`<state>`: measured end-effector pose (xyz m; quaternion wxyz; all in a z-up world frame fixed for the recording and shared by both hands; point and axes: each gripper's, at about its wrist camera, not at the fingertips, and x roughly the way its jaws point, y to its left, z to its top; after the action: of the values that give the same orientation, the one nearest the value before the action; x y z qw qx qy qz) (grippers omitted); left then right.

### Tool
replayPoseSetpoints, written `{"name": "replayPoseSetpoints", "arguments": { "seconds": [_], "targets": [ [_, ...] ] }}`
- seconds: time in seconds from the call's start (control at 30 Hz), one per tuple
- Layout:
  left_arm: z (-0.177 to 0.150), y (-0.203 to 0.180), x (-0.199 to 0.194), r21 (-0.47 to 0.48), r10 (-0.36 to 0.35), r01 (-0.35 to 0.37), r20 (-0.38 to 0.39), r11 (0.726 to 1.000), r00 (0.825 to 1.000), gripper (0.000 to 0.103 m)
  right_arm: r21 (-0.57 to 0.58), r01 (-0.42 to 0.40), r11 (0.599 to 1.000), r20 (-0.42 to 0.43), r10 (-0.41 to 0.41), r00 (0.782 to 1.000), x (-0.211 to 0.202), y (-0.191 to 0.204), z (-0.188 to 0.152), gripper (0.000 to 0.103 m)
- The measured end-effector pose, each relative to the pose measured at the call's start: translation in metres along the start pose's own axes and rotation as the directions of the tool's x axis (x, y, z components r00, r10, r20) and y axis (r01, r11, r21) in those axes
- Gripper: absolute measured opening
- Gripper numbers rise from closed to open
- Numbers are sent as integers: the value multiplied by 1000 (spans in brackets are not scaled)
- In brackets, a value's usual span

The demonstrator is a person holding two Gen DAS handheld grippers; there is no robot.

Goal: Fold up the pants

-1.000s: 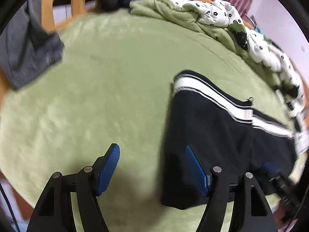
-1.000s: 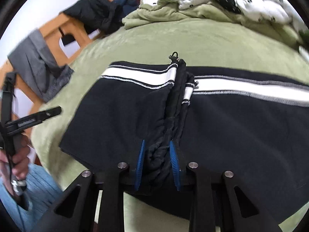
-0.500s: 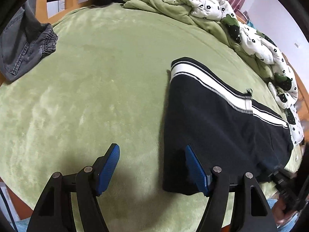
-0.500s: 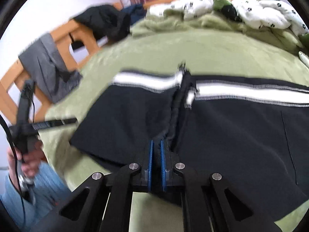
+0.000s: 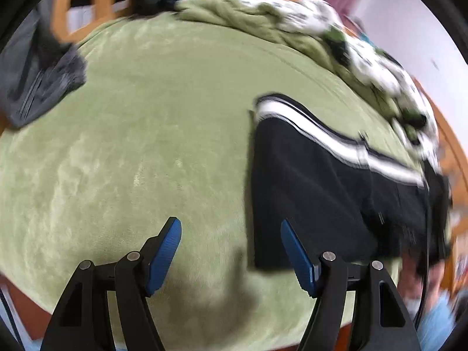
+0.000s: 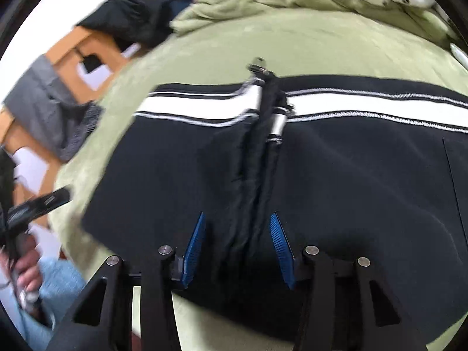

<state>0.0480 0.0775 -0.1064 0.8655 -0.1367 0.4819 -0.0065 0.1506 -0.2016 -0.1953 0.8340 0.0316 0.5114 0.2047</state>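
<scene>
Black pants (image 6: 351, 175) with a white side stripe lie flat on the green blanket (image 5: 146, 146). A bunched ridge of their fabric (image 6: 257, 161) runs down the middle, between the blue pads of my right gripper (image 6: 237, 219). Its jaws are opening and the pads stand clear of the ridge. In the left wrist view the pants (image 5: 321, 181) lie to the right. My left gripper (image 5: 228, 225) hangs open above the blanket at their near left corner, with nothing between its fingers. That left gripper (image 6: 38, 207) also shows at the far left of the right wrist view, held by a hand (image 6: 26, 266).
A grey garment (image 5: 38, 87) hangs over the wooden bed frame (image 5: 63, 8) at the left. A crumpled green and white patterned quilt (image 5: 292, 29) and dark clothes (image 6: 131, 20) lie along the far side. The blanket's near edge drops off just below both grippers.
My right gripper's jaws closed tight on the fabric ridge, then spread apart again. The left gripper drifted a little sideways, staying open over the blanket.
</scene>
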Motion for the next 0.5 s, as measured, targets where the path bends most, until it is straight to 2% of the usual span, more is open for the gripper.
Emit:
{"name": "replayPoseSetpoints", "arguments": {
  "seconds": [0.07, 0.17, 0.23, 0.3, 0.33, 0.43, 0.5],
  "targets": [
    [-12, -4, -3, 77, -16, 16, -1, 997, 1000, 69, 45, 4, 999, -15, -3, 1000, 13, -6, 5, 47],
    [-31, -10, 1, 140, -45, 48, -19, 989, 999, 69, 67, 8, 998, 17, -10, 1000, 20, -4, 5, 47],
    [-38, -13, 9, 138, -35, 38, -24, 990, 999, 68, 61, 16, 998, 30, -18, 999, 21, -2, 5, 47],
    [-40, -13, 19, 107, -35, 37, -22, 994, 999, 68, 45, 27, 999, 38, -29, 999, 21, -1, 5, 36],
    [-39, -12, 24, 84, -32, 34, -17, 996, 999, 68, 42, 21, 999, 37, -23, 999, 21, -3, 5, 34],
    [-38, -17, 40, 85, 16, -15, -8, 996, 1000, 67, 64, 2, 998, 38, -5, 999, 19, -4, 2, 34],
    [-40, -24, 45, 107, 60, -62, 25, 992, 998, 67, 93, -17, 995, 44, 13, 999, 20, -7, 0, 41]
  ]
}}
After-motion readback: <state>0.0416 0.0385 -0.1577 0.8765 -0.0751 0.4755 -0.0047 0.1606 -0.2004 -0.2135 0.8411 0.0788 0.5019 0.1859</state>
